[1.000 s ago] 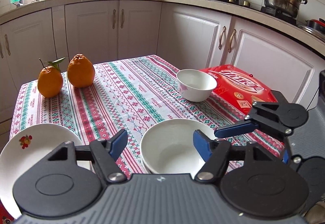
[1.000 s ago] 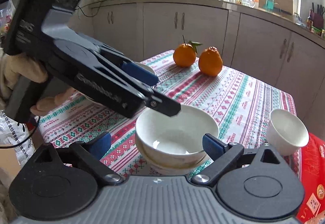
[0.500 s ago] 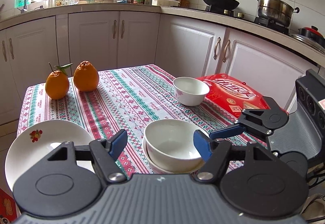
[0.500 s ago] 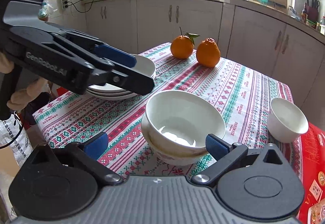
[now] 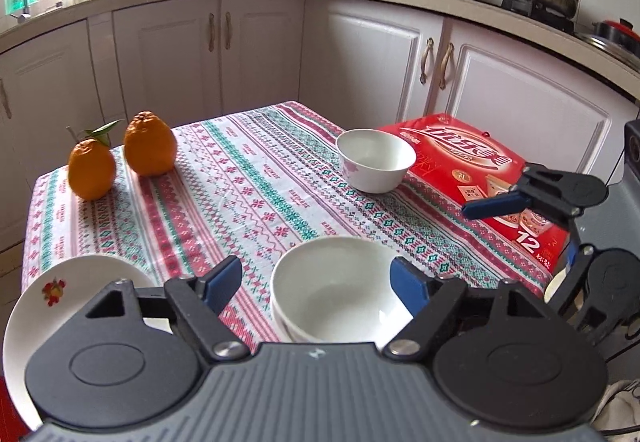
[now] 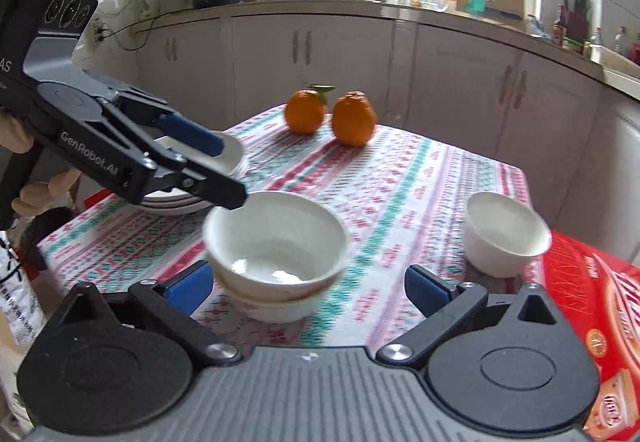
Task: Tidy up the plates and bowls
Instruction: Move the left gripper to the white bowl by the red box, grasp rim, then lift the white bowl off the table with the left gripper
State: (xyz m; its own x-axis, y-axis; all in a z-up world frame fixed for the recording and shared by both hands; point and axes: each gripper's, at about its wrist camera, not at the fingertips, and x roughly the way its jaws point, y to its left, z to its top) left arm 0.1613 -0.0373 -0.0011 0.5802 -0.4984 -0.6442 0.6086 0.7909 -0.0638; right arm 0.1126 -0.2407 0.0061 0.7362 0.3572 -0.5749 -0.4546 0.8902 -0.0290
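Two white bowls sit nested as a bowl stack (image 6: 276,254) near the front edge of the patterned tablecloth (image 5: 256,185), and a stack of plates (image 6: 192,193) rests at the table's left front corner. One small bowl (image 5: 375,159) stands alone toward the far right, just beside a red carton (image 5: 480,177) that overhangs that side. By the look of it, the stacking of bowls is part done and the lone small bowl is the piece left to gather.

The left gripper (image 5: 316,282) hovers over the nested bowls with its jaws spread wide and nothing held. The right gripper (image 6: 306,286) is likewise wide open and empty, its fingers on either side of the stack without touching it.

The next move likely calls for the right gripper to reach to the small bowl and close on its rim. Open cloth lies between the stack and that bowl; two oranges (image 5: 124,157) sit well apart at the far left. The carton's closeness leaves little room on the bowl's right.
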